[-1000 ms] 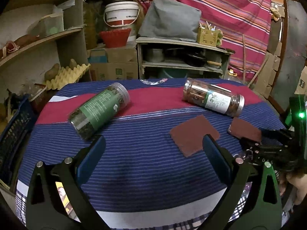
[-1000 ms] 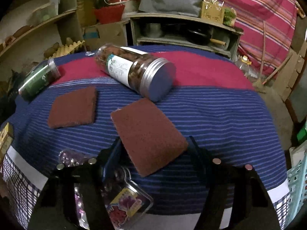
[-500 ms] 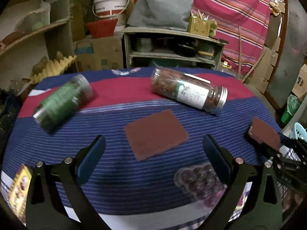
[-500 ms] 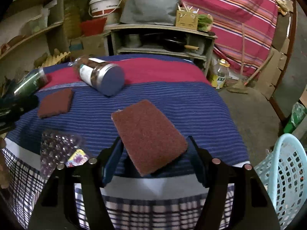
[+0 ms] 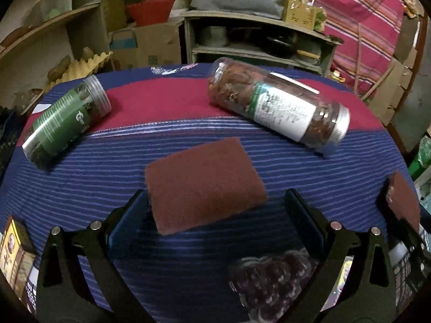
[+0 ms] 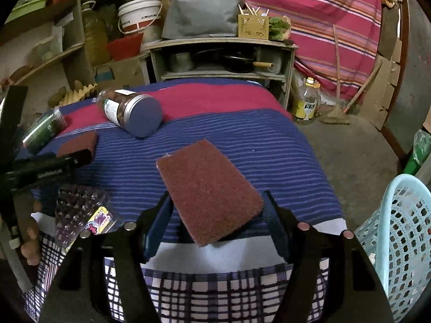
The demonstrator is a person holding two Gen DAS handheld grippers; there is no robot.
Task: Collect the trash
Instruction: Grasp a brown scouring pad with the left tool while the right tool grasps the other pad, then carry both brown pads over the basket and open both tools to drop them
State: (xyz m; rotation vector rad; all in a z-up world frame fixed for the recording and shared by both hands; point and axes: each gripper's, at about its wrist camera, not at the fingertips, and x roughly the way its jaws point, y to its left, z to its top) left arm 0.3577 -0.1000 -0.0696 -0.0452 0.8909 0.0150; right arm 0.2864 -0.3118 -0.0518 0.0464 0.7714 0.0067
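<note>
Right gripper (image 6: 216,210): clamped by its two edges is a maroon scouring pad (image 6: 207,191), lifted clear of the striped tablecloth (image 6: 242,137) so that it can be carried off; the pad is tilted, its far corner raised.
Destination: a pale blue perforated basket (image 6: 398,228) is seen beside the table on the right, judged to be where the trash is meant to go; the held pad is not yet over it.
Left gripper (image 5: 215,210): its fingers are spread wide and nothing is pressed; a second maroon scouring pad (image 5: 204,185) lies flat on the cloth between and just ahead of them, so a pick-up is judged to be lined up.
Jars: a green-labelled jar (image 5: 64,123) and a white-labelled jar with a metal lid (image 5: 277,110) are left lying on their sides further back, well apart.
Near edge: a clear blister pack (image 6: 80,210) is left on the cloth, untouched, by the left gripper.
Risk: the thin pad may be slid rather than caught if the fingers are closed too high.
</note>
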